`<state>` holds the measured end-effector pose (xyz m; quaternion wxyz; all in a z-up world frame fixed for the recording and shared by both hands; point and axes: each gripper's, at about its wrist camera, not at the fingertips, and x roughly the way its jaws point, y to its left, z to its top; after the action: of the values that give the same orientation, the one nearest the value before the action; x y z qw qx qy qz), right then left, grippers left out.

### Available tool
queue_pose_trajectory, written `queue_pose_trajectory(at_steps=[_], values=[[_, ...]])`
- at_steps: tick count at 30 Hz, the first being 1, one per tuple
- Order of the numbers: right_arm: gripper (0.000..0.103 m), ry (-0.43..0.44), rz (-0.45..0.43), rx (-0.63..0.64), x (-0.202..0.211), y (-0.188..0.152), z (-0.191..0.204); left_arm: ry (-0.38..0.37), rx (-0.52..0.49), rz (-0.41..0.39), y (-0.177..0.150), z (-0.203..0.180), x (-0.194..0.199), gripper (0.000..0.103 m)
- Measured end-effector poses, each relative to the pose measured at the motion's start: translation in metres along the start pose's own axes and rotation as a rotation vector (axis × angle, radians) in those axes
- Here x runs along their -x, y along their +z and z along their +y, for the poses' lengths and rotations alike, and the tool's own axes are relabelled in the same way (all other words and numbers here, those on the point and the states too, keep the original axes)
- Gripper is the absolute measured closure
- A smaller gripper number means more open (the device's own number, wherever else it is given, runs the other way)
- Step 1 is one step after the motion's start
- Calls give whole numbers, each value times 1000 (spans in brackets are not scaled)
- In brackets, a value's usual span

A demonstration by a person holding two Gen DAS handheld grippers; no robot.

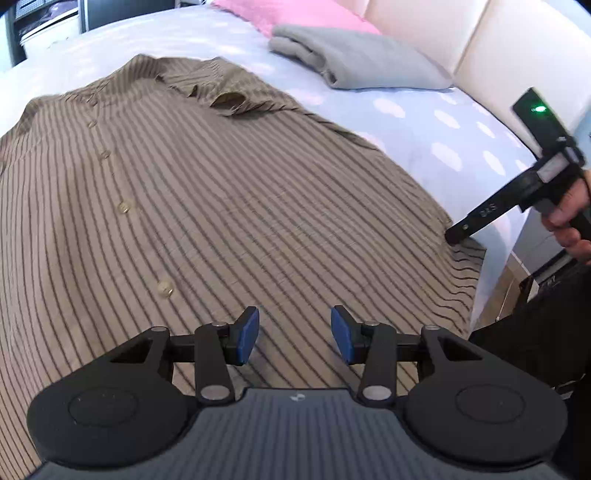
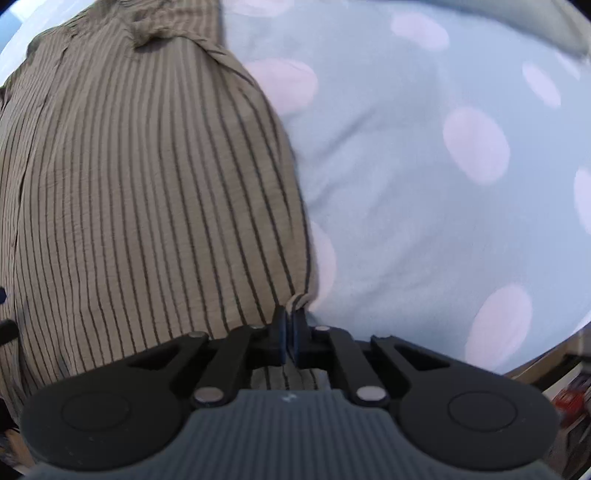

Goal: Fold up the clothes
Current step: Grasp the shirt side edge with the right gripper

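Under the left claw [image 1: 294,334], jaws apart and empty, the shirt [image 1: 207,206] lies flat on the bed [image 1: 424,122]. The right claw [image 2: 290,332] is pinched on its right edge near the hem. The fold is starting; next, I judge, lift that edge leftward across the buttons.

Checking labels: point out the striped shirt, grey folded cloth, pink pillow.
shirt [image 1: 236,206]: left wrist view, mid front panel.
grey cloth [image 1: 369,59]: left wrist view, top of the folded stack.
pink pillow [image 1: 291,14]: left wrist view, its middle.
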<state>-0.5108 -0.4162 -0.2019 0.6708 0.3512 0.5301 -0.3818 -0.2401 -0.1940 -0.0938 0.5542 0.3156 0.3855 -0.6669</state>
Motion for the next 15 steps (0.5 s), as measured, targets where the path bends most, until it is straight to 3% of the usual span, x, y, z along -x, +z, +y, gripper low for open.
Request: queue_pose_trajectory(at_steps=[6, 15], values=[[100, 28, -83, 1, 29, 1, 25, 19, 55, 23, 0, 17, 0, 62], [100, 166, -120, 176, 72, -1, 96, -22, 143, 51, 14, 43, 10, 62]])
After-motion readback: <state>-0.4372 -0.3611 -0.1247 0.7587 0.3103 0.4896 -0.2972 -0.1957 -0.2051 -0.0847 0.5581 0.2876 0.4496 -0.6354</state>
